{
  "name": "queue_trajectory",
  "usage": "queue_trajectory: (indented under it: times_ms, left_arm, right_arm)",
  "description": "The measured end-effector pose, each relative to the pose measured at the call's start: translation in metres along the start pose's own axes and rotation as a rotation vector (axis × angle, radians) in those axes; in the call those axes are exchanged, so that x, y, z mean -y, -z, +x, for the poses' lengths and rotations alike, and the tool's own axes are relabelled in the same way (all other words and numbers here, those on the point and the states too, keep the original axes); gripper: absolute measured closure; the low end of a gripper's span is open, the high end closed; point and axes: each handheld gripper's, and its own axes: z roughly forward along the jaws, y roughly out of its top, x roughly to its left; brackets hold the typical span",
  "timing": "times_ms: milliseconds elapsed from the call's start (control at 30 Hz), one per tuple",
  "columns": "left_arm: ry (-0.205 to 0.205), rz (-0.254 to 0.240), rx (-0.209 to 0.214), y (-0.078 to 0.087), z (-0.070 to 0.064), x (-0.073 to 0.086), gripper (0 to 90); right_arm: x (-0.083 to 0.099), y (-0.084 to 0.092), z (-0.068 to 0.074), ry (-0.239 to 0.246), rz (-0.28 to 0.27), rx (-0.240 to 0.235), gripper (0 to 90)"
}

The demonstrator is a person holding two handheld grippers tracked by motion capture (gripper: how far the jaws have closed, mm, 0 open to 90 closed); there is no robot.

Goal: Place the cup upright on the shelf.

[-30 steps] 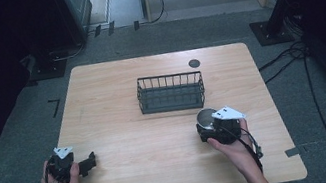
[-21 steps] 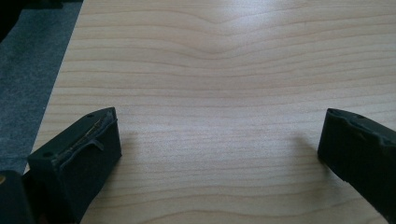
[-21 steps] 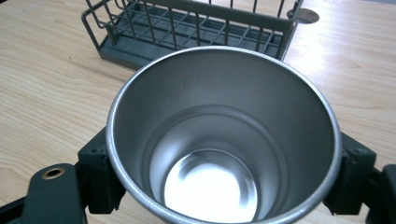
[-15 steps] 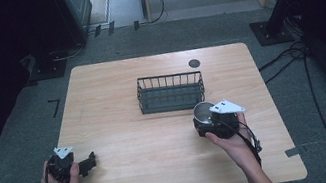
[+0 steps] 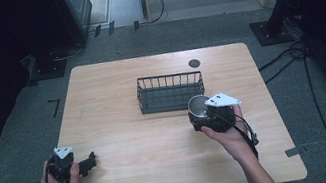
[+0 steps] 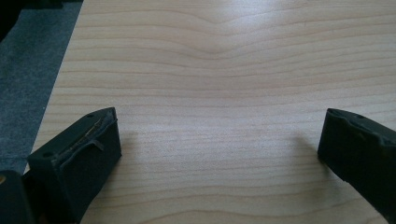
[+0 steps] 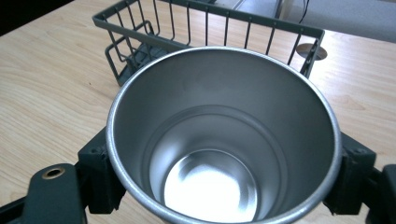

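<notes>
While left gripper (image 6: 219,154) gapes, right gripper (image 7: 224,172) clamps steel cup (image 7: 219,140) (smooth, round).

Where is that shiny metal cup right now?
The metal cup sits clamped in the right gripper, just in front of the wire basket's right end.

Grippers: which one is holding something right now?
The right gripper, jaws clamped on the steel cup near the wire basket; the left gripper is open over bare table.

The basket (image 5: 170,91) sits mid-table (image 5: 114,85), the cup (image 5: 198,106) just before its right end.
</notes>
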Motion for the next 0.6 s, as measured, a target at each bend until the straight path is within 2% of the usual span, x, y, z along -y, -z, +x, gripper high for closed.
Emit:
queue_trajectory:
  times_ms: [600]
  left_arm:
    - [0.001,-0.002,-0.001,0.0,0.0,0.0,0.0]
  right_arm:
    - [-0.028,0.001,0.003,0.032,-0.027,-0.006,18.4]
